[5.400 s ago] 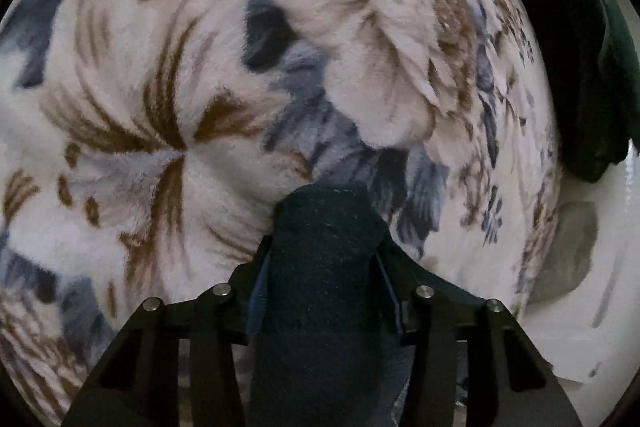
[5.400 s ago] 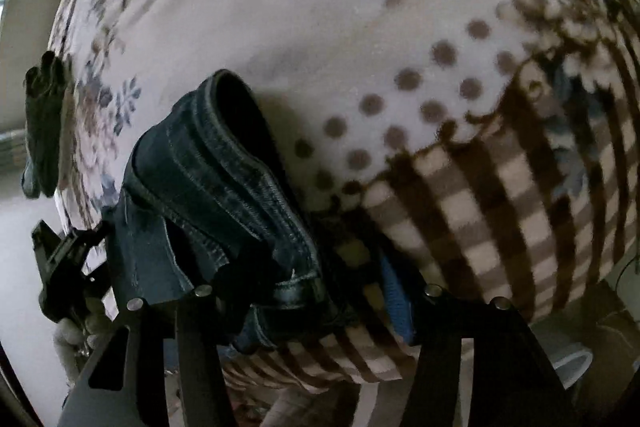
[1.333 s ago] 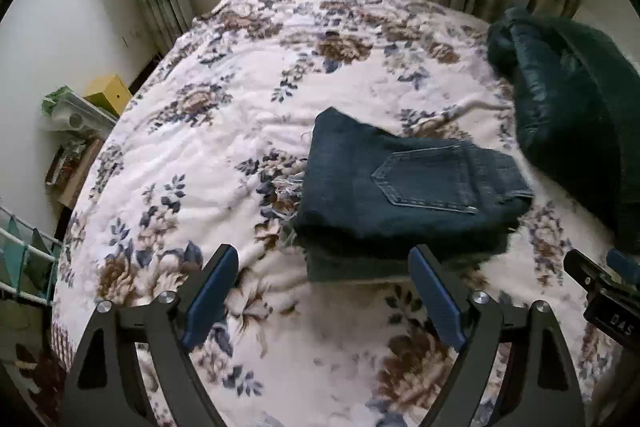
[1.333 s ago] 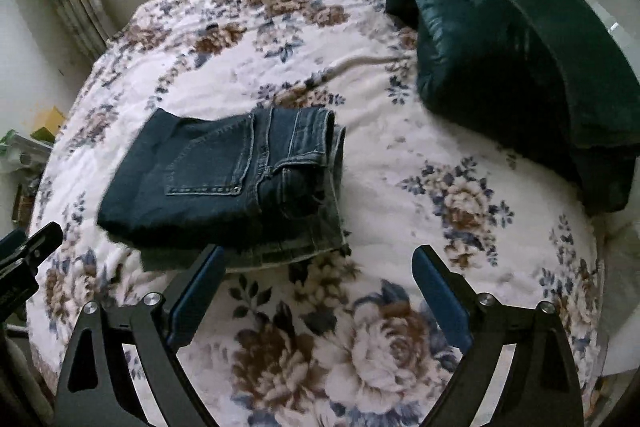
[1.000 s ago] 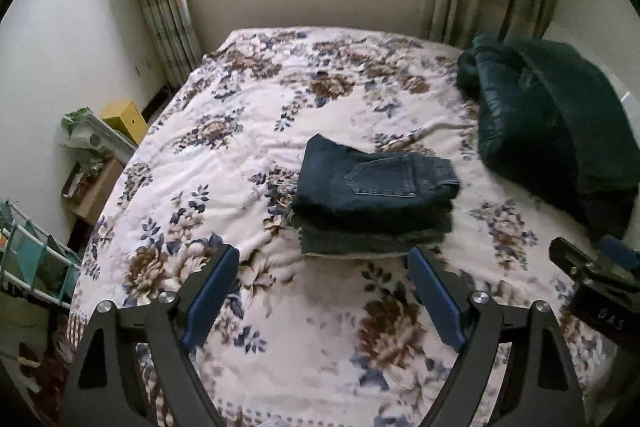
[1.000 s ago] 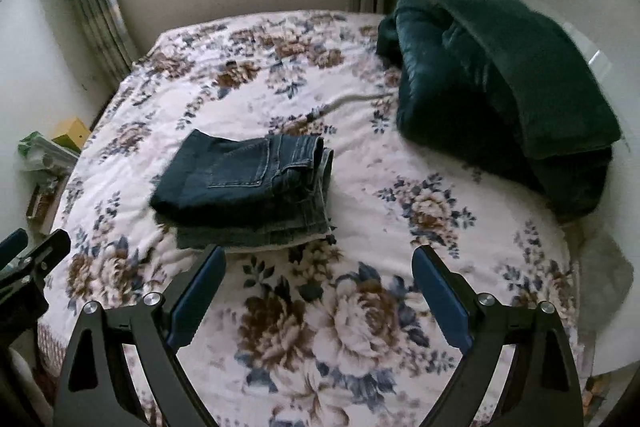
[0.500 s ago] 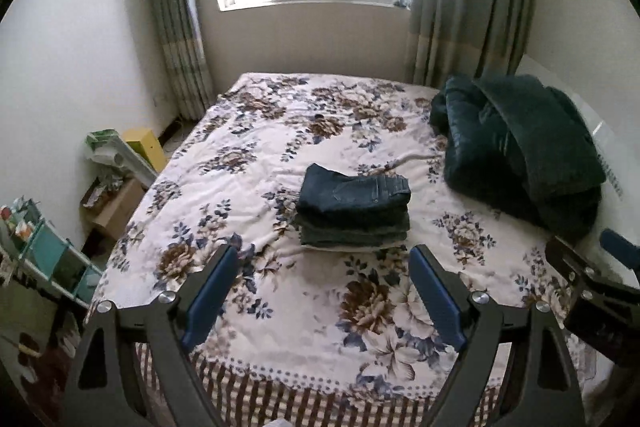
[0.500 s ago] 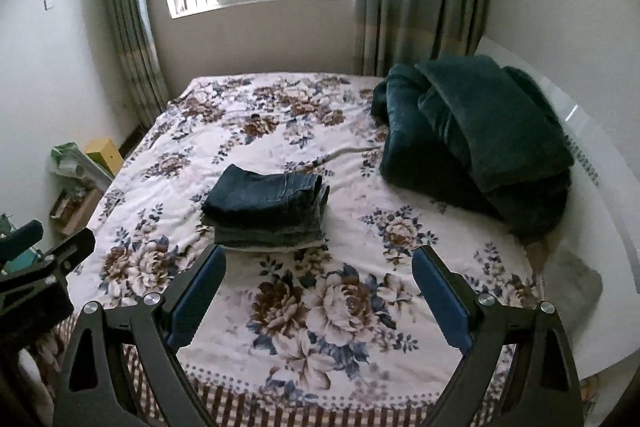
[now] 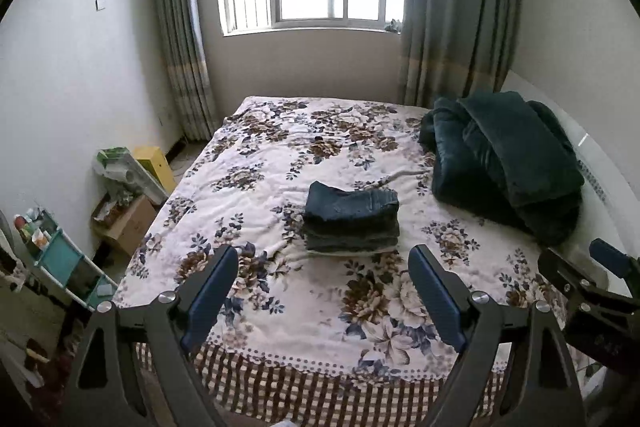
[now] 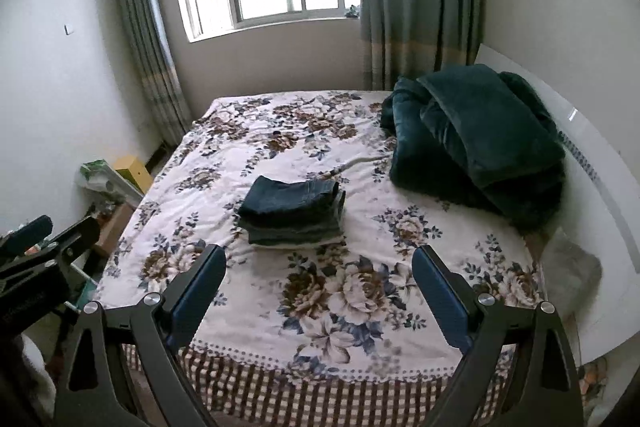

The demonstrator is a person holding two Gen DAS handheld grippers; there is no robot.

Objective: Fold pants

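Left wrist view: the left claw hangs spread and empty, well back from the bed, where folded pants sit mid-mattress on the floral cover, a dark green blanket heaped to their right.

Right wrist view: the right claw likewise gapes, holding nothing, the pants beyond it.

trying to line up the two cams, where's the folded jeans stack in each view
Left wrist: folded jeans sit just right of centre, on the floral bedspread.
Right wrist: folded jeans sit left of centre.
Shared landmark: the dark green blanket heaped to the right of the jeans in both.
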